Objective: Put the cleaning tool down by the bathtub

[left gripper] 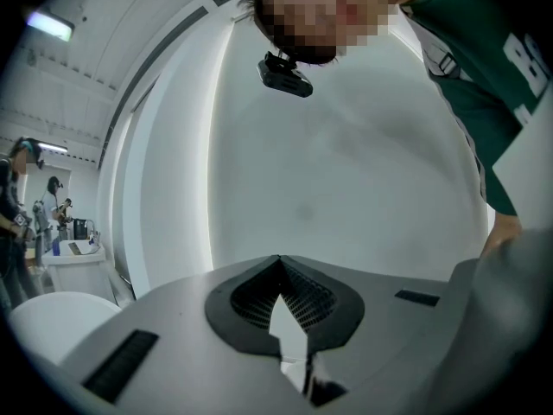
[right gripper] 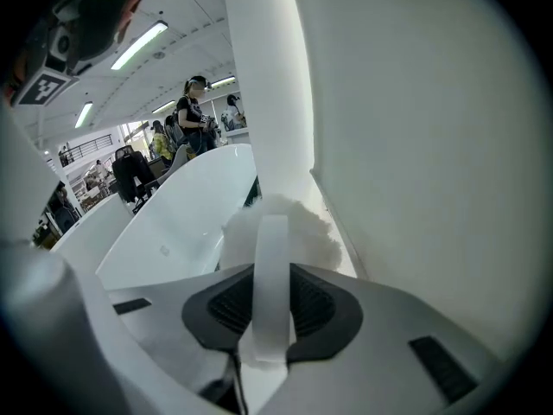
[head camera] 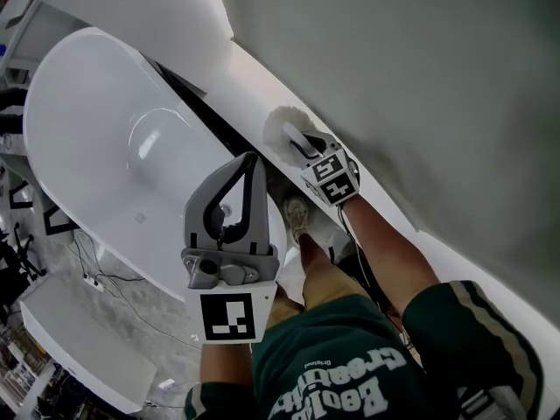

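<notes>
The right hand-held gripper (head camera: 302,143) pinches the white handle of a fluffy cleaning tool (head camera: 282,128), tilted down so its head nears the ledge (head camera: 254,73) beside the bathtub (head camera: 105,147), seemingly for setting down, while the left hand-held gripper (head camera: 249,160), pressed together and empty, hangs clear.

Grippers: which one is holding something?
The right gripper: its jaws pinch the white handle of the fluffy cleaning tool. The left gripper is shut, with nothing between its jaws.
</notes>
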Motion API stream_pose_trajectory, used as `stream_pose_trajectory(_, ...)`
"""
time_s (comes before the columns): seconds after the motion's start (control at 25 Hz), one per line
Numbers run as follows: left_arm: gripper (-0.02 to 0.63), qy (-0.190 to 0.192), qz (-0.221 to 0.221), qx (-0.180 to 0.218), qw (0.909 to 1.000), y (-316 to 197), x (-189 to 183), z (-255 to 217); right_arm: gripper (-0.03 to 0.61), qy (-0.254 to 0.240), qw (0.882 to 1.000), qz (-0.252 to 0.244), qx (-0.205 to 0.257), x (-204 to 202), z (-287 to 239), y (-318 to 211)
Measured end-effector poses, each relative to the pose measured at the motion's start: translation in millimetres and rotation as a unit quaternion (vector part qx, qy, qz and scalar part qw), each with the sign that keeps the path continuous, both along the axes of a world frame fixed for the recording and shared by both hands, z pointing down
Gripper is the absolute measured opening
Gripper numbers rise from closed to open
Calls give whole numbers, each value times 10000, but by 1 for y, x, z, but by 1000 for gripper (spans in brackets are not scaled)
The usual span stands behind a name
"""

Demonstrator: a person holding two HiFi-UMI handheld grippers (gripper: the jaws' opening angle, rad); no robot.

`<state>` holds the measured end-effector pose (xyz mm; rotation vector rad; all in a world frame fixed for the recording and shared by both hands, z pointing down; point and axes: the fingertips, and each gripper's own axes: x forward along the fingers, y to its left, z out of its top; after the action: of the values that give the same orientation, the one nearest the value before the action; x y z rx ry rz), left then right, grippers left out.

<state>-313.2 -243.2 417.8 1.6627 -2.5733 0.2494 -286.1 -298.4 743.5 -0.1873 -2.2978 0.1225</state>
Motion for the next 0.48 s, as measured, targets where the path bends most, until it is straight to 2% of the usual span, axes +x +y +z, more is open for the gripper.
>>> stream_pose_trajectory(0.48, 3, 194, -248, -68, 9995, 4, -6, 26, 92, 506, 9980, -358, 97, -7, 62, -2)
